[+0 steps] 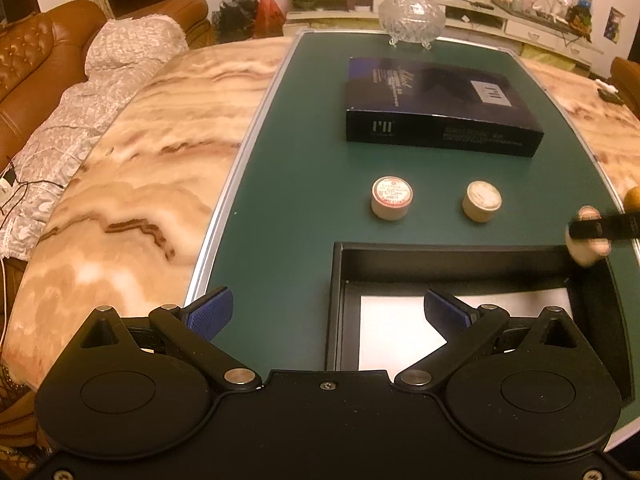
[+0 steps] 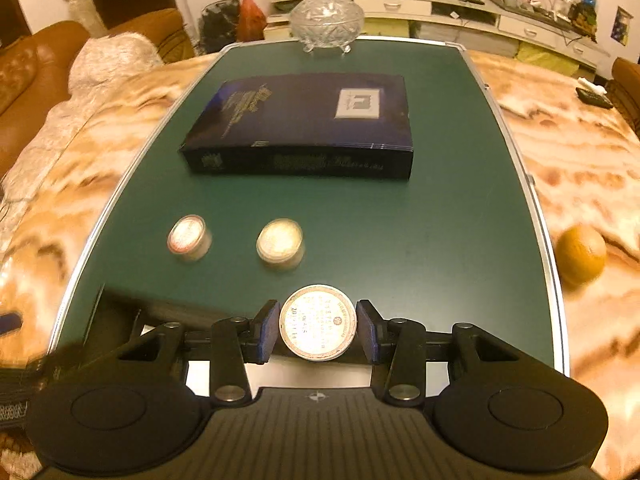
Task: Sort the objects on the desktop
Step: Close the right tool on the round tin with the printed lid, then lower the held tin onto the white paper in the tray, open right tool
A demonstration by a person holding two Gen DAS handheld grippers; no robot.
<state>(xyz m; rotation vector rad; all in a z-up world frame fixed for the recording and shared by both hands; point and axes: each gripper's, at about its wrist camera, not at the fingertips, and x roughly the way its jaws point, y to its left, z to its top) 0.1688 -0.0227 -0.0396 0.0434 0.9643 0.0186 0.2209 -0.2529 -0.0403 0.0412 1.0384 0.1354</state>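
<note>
Two small round cream tins lie on the green mat [image 1: 288, 200]: one with red print [image 1: 391, 198] and one plain [image 1: 482, 201]; both show in the right wrist view, the red-print tin [image 2: 189, 237] and the plain tin [image 2: 280, 243]. My right gripper [image 2: 318, 326] is shut on a third round tin [image 2: 318, 323] above the near edge of an open black box [image 2: 120, 320]. My left gripper [image 1: 328, 314] is open and empty, over the box's left rim [image 1: 334, 300]. The right gripper's fingertip with its tin shows at the right edge [image 1: 588, 236].
A dark blue flat box [image 1: 436, 104] lies behind the tins. A cut-glass lidded bowl [image 1: 412, 16] stands at the mat's far end. An orange [image 2: 581, 254] lies on the marble tabletop [image 2: 580, 152] at the right. A sofa [image 1: 40, 60] is on the left.
</note>
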